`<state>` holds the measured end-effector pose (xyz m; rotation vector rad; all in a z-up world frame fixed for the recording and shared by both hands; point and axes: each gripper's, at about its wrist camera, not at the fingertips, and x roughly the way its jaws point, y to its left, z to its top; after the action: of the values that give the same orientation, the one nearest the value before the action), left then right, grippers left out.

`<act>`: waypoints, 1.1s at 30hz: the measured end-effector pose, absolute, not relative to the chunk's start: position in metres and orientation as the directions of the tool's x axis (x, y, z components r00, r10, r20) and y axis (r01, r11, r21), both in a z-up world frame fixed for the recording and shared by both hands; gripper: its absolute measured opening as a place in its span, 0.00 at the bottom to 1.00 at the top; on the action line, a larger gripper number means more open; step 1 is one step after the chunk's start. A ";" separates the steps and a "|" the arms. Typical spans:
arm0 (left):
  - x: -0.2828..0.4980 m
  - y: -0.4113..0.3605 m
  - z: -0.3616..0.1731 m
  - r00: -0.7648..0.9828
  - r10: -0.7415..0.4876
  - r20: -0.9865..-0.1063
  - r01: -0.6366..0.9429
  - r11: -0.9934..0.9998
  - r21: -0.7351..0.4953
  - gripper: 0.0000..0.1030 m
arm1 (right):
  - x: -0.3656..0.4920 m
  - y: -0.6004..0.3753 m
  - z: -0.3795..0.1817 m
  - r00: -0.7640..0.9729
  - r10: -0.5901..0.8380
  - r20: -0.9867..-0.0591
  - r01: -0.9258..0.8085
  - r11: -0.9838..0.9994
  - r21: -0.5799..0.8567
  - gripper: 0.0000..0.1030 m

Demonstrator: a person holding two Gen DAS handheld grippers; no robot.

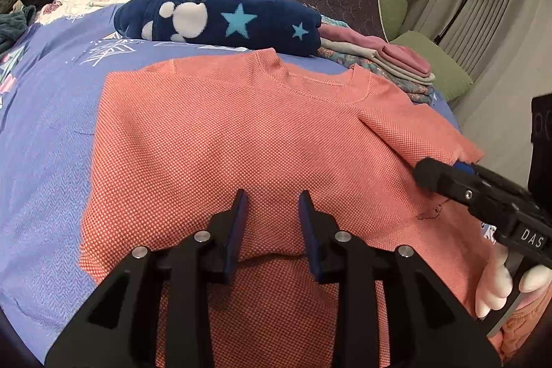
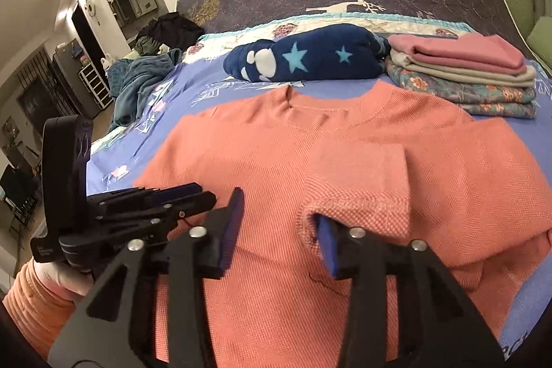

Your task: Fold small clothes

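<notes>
A coral knit shirt (image 1: 220, 140) (image 2: 276, 154) lies flat on the blue bedsheet (image 1: 45, 133), collar at the far side. One sleeve (image 2: 358, 167) is folded inward over the body. My left gripper (image 1: 273, 199) hovers over the lower middle of the shirt, jaws apart and nothing pinched between them; it shows from the side in the right wrist view (image 2: 193, 192). My right gripper (image 2: 279, 205) stands open over the shirt. The sleeve's hem drapes over the tip of its right finger (image 2: 327, 247). In the left wrist view the right gripper (image 1: 427, 174) reaches the sleeve's edge.
A navy fleece with stars (image 1: 220, 22) (image 2: 310, 60) lies beyond the collar. A stack of folded clothes (image 2: 465, 74) (image 1: 379, 57) sits at the far right. A teal blanket heap (image 2: 138, 81) and dark clothes are at the far left. Green cushions (image 1: 434, 64) and a floor lamp stand right.
</notes>
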<state>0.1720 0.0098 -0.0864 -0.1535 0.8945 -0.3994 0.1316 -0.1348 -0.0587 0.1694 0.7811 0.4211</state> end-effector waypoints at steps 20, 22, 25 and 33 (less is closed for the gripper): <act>0.173 0.014 -0.087 0.553 -0.435 -0.710 0.274 0.900 -0.337 0.33 | 0.158 -0.165 -0.051 0.575 0.686 -0.446 -0.247 0.666 0.704 0.46; 0.173 0.014 -0.087 0.553 -0.436 -0.710 0.275 0.900 -0.338 0.33 | 0.157 -0.170 -0.050 0.583 0.662 -0.471 -0.231 0.691 0.684 0.46; 0.172 0.015 -0.085 0.549 -0.447 -0.706 0.274 0.895 -0.353 0.34 | 0.149 -0.178 -0.052 0.594 0.620 -0.513 -0.209 0.735 0.645 0.46; 0.173 -0.021 -0.080 0.463 -0.507 -0.727 0.357 0.857 -0.370 0.41 | 0.111 -0.201 -0.054 0.663 0.435 -0.609 -0.185 0.884 0.430 0.47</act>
<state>0.1734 -0.0210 -0.0798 -0.1746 0.9507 -0.5346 0.1115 -0.2012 -0.0537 0.3479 0.7708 0.3583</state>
